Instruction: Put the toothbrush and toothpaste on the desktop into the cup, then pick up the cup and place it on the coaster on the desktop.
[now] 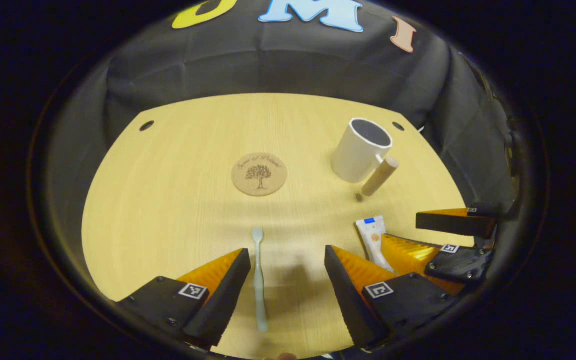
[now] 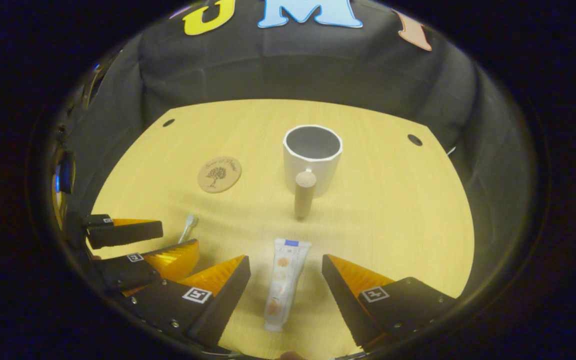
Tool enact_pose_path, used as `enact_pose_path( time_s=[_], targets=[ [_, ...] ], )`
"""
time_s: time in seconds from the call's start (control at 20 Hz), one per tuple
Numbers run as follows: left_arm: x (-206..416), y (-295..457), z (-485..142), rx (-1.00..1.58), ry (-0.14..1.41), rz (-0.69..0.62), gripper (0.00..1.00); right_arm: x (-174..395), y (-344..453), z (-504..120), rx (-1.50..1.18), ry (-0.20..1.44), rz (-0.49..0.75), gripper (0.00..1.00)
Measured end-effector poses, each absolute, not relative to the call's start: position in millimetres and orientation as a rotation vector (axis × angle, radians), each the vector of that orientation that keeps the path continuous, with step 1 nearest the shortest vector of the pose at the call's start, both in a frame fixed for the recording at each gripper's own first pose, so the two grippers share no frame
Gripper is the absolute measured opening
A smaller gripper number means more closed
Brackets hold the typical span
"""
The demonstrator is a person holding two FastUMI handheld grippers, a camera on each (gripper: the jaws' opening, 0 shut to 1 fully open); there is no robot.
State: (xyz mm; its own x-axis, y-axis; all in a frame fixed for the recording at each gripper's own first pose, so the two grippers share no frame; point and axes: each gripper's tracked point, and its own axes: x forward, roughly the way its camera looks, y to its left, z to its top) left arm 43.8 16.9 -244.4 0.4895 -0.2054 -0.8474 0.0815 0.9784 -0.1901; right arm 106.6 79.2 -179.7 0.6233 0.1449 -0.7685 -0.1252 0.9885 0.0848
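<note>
Toothbrush (image 1: 259,280) between spread fingers, toothpaste (image 2: 284,282) likewise; cup (image 2: 312,157) empty.

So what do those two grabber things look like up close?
Each one, the left gripper and the right gripper, has two wedge-shaped fingers that taper toward pointed tips, ridged on the inner face. Behind each finger sits a dark block with small screws and a square black-and-white marker sticker. No cables or sleeves can be seen.

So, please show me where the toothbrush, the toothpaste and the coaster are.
toothbrush (image 1: 259,280), left gripper view, on its handle.
toothpaste (image 2: 284,282), right gripper view, middle of the tube.
coaster (image 1: 259,174), left gripper view, centre of its face.
</note>
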Motion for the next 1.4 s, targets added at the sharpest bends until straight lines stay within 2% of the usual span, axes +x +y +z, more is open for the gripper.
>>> enact_pose_path(
  time_s=[0.6, 1.0, 1.15, 1.2, 1.25, 1.3, 1.35, 1.4],
  targets=[
    [11, 36, -296, -0.078, 1.366, -0.157, 0.99, 101, 89, -226, 0.041, 1.085, 0.203, 0.94],
    [8, 43, -302, -0.042, 1.413, -0.136, 0.97, 106, 89, -244, 0.064, 1.147, 0.190, 0.94],
    [8, 43, -301, -0.019, 1.417, -0.132, 0.98, 108, 88, -244, 0.074, 1.153, 0.181, 0.92],
    [8, 42, -301, -0.019, 1.420, -0.127, 0.95, 108, 87, -245, 0.071, 1.158, 0.179, 0.85],
    [8, 42, -301, -0.023, 1.419, -0.127, 0.95, 108, 84, -245, 0.069, 1.159, 0.173, 0.84],
    [8, 42, -301, -0.025, 1.415, -0.124, 0.87, 107, 82, -246, 0.061, 1.166, 0.166, 0.74],
    [8, 41, -301, -0.031, 1.410, -0.117, 0.82, 105, 81, -247, 0.057, 1.168, 0.166, 0.72],
    [7, 43, -301, -0.033, 1.404, -0.117, 0.72, 105, 83, -249, 0.051, 1.169, 0.172, 0.67]
  ],
)
